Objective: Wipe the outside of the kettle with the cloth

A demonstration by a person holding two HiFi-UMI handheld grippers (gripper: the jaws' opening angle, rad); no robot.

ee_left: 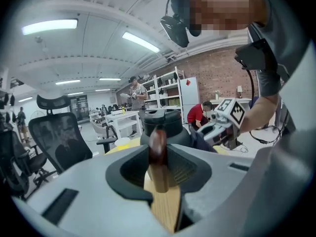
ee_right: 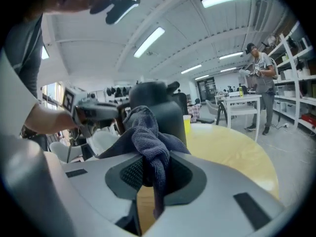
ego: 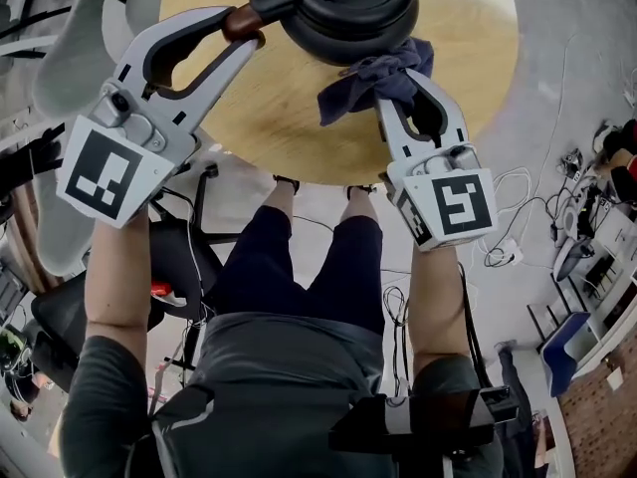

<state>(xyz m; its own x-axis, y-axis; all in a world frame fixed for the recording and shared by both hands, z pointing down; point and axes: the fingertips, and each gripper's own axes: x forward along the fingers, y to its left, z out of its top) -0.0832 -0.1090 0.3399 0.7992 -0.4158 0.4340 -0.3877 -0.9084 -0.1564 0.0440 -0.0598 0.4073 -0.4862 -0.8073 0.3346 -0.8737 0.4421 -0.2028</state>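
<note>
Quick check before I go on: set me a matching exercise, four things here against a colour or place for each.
1 kettle
2 cloth
3 handle
4 table

A in the right gripper's jaws
B pale wood, round
C black, on the table
D brown, in the left gripper's jaws

Pairs: 1-C, 2-A, 3-D, 4-B

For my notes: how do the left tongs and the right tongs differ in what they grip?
The left tongs are shut on the brown wooden handle of the black kettle; the right tongs are shut on a dark blue cloth. The left tongs grip something rigid, the right tongs a crumpled, hanging fabric. Both are grey.
</note>
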